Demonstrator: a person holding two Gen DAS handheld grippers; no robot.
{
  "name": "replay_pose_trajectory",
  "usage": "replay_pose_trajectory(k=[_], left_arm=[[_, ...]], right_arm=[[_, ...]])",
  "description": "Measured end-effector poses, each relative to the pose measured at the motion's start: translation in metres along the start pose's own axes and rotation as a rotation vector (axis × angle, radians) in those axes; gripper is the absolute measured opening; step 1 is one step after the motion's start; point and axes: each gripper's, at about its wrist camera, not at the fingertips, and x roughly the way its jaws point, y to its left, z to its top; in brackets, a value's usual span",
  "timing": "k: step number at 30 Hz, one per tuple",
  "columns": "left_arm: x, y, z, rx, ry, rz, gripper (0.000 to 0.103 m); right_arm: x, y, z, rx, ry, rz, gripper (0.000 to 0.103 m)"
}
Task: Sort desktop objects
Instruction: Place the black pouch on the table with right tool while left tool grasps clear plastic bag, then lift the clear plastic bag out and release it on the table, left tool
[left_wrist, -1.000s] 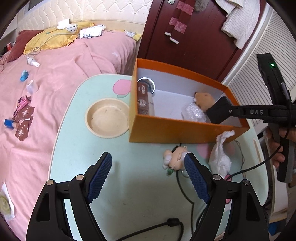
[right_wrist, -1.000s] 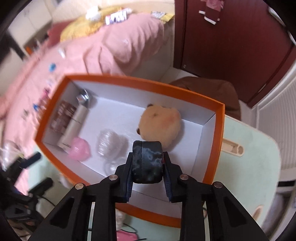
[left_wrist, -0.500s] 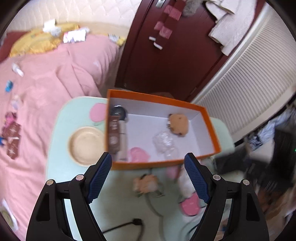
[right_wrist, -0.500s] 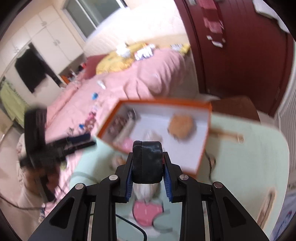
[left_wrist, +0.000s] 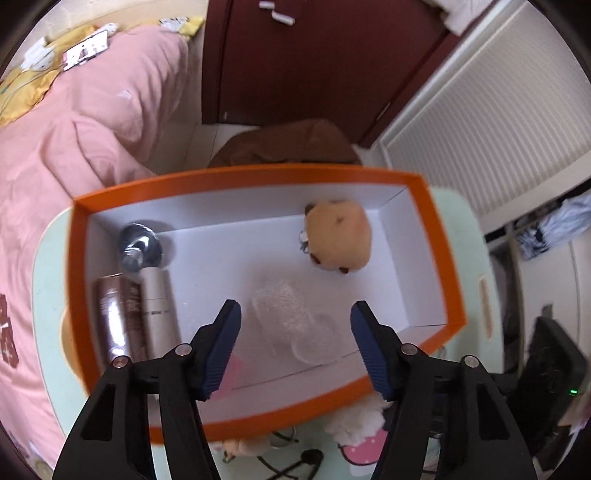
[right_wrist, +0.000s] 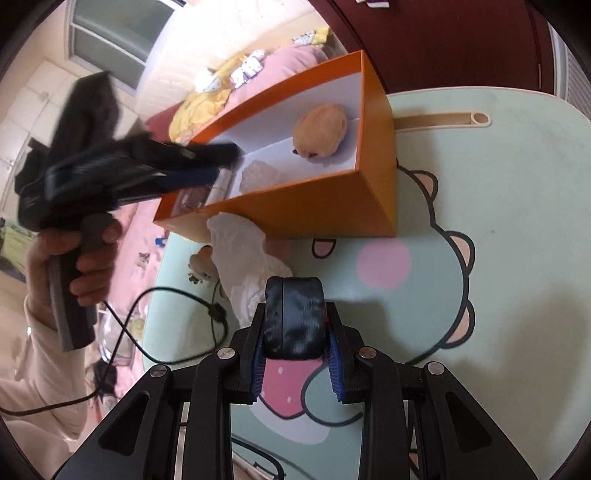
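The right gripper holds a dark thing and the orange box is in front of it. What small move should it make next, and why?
Probably carry the dark object, clamped in the right gripper, forward and up over the orange box. It hangs above the table, outside the box's near wall. The left gripper hovers open over the box, so keep apart from it.

An orange box (left_wrist: 258, 177) with white inside sits on a mint-green, cartoon-printed table (right_wrist: 498, 184).

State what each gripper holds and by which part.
The left gripper holds nothing, open above the orange box. The right gripper pinches a dark rounded object across its sides.
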Motion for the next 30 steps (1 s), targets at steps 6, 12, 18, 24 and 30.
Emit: replay_pose_trajectory(k=[6,12,18,24,30], left_arm=[[0.006,0.003,-0.001,-0.007,-0.003,-0.011,0.042],[0.006,0.008,-0.002,-0.016,-0.024,-0.037,0.034],[-0.047,0.013,-0.012,-0.026,-0.166,-0.083,0.034],[-0.092,0.03,-0.044,-0.047,-0.239,-0.1,0.034],[-0.09,0.038,-0.094,-0.077,-0.19,-0.146,0.034]], right_arm=[[-0.001,-0.001,0.002,-0.018,-0.04,-0.027,0.03],[0.004,-0.003,0.004,-0.027,-0.04,-0.034,0.032],[-0.002,-0.007,0.009,-0.042,-0.049,-0.075,0.039],[-0.009,-0.008,0.017,-0.059,-0.101,-0.139,0.053],[-0.017,-0.008,0.021,-0.064,-0.122,-0.167,0.057]])
